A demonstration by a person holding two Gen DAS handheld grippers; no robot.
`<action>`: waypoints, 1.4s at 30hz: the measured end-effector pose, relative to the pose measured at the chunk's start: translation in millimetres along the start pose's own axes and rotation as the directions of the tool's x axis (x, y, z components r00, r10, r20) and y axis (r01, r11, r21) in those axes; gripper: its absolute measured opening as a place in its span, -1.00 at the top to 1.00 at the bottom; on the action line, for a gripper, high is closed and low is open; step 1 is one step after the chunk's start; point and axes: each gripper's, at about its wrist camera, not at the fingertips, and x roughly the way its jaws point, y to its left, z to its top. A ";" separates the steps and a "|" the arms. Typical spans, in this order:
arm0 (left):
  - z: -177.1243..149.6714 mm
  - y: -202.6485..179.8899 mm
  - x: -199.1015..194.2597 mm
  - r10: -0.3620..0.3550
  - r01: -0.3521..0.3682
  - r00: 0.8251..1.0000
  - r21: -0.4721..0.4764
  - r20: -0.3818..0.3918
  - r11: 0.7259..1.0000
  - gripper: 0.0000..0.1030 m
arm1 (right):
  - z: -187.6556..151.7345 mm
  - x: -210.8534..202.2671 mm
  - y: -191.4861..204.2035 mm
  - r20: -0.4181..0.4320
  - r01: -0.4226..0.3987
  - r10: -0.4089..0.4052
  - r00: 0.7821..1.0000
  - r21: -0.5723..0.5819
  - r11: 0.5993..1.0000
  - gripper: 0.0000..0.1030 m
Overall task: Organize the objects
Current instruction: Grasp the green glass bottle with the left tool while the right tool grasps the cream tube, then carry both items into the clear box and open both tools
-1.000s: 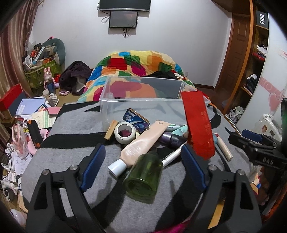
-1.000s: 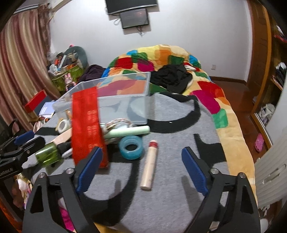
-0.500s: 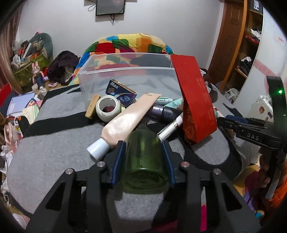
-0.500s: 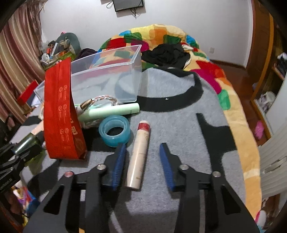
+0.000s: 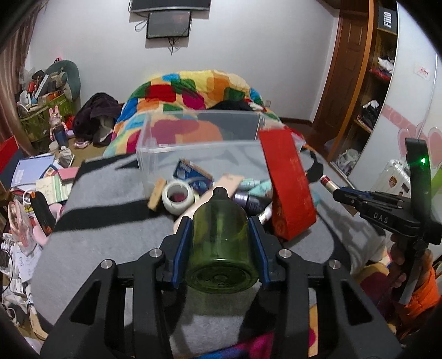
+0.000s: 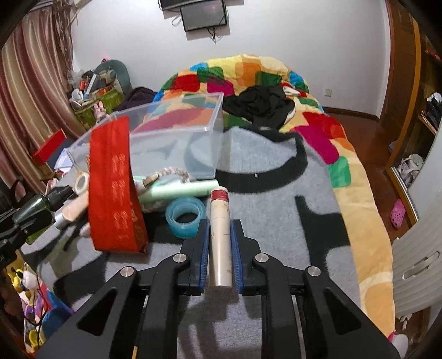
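The left gripper (image 5: 221, 243) is clamped on the round see-thru green bottle (image 5: 219, 237) & the right gripper (image 6: 219, 245) on the long beige tube w/ red cap (image 6: 220, 229), prob. to lift both off the grey blanket (image 6: 276, 210) into the clear plastic box (image 6: 176, 143) just behind.

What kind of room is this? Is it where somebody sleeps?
Most likely a bedroom. There is a bed with a colourful patchwork quilt, a wooden door beside open shelves of clothes, and a screen on the wall. It is quite cluttered, too.
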 end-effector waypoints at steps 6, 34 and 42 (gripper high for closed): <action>25.5 6.4 -4.5 0.014 -0.014 0.999 -0.008 0.036 1.000 0.20 | 20.2 -12.1 4.1 0.049 -0.028 0.029 0.998 -0.014 1.000 0.73; 96.2 39.5 85.6 0.029 -0.030 0.999 -0.083 -0.017 0.996 0.20 | 114.1 60.1 28.7 -0.010 -0.176 0.176 0.984 -0.088 0.980 0.73; 99.7 40.0 104.8 0.018 -0.023 0.998 -0.071 -0.063 0.997 0.20 | 123.6 93.3 33.7 -0.100 -0.215 0.207 0.973 -0.075 0.974 0.73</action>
